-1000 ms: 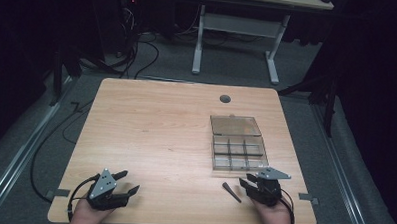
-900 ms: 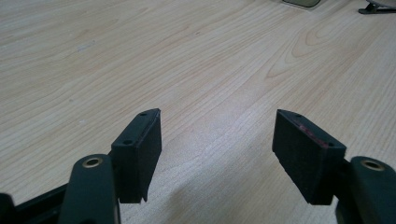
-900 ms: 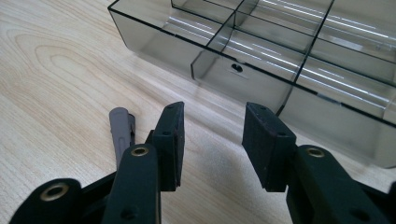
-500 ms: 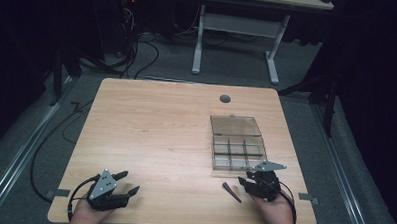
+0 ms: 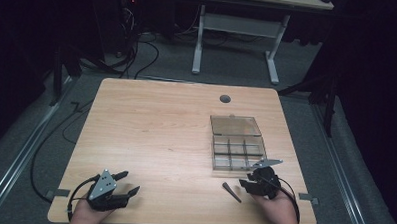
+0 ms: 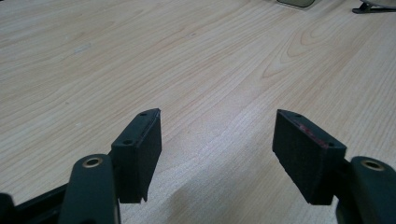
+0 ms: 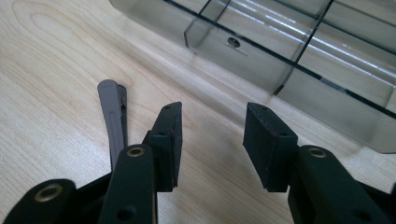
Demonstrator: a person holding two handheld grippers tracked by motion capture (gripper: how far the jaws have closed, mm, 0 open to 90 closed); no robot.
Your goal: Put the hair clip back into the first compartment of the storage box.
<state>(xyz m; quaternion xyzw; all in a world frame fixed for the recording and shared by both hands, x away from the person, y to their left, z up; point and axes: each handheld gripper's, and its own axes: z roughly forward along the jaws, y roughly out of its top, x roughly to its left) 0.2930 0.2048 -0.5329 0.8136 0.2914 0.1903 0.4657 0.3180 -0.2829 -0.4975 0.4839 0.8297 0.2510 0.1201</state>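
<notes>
Your likely target, the small grey strip (image 7: pixel 112 116), looks light, thin and stiff; lying flat on the worktop (image 5: pixel 155 135), it may slide, so pinch it across its narrow width near mid-length. It lies near the worktop's front edge, towards the right corner, just in front of the clear compartment box (image 5: pixel 237 146). Your right gripper (image 7: pixel 212 140) is empty, partly spread, with the strip just outside its left jaw. Your left gripper (image 6: pixel 217 144), wide open, holds nothing near the front left corner.
</notes>
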